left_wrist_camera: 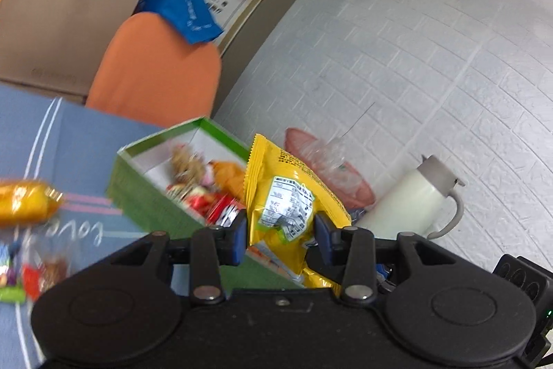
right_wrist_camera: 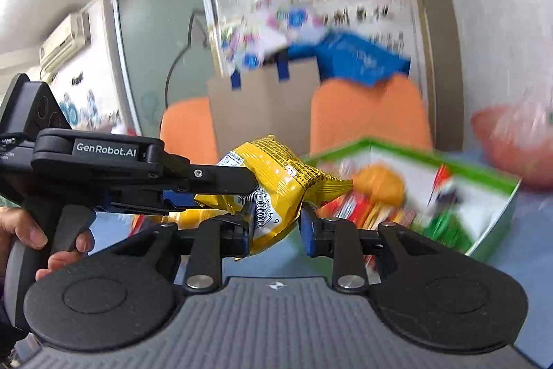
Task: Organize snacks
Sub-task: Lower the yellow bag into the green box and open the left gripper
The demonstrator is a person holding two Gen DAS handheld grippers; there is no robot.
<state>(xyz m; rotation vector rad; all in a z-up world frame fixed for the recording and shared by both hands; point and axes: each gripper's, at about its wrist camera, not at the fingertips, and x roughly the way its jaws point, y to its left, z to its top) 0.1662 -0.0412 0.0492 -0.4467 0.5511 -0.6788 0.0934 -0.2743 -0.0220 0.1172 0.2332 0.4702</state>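
Observation:
A yellow snack bag (left_wrist_camera: 287, 189) (right_wrist_camera: 276, 168) hangs above the blue tablecloth, held at both ends. My left gripper (left_wrist_camera: 281, 230) is shut on its crumpled lower part, where the white nutrition label is. In the right wrist view the left gripper (right_wrist_camera: 221, 192) reaches in from the left, with a hand on its handle. My right gripper (right_wrist_camera: 276, 230) pinches the bag's other end between its blue pads. Just behind the bag, an open green box (left_wrist_camera: 152, 196) (right_wrist_camera: 397, 146) holds several colourful snacks.
A gold-wrapped snack (left_wrist_camera: 24, 203) and small loose packets (left_wrist_camera: 34, 272) lie on the tablecloth (left_wrist_camera: 69, 134) at left. A white jug (left_wrist_camera: 411, 203) and a pink basket (left_wrist_camera: 359, 189) stand by the brick wall. Orange chairs (right_wrist_camera: 366, 113) and a cardboard box (left_wrist_camera: 62, 23) are behind.

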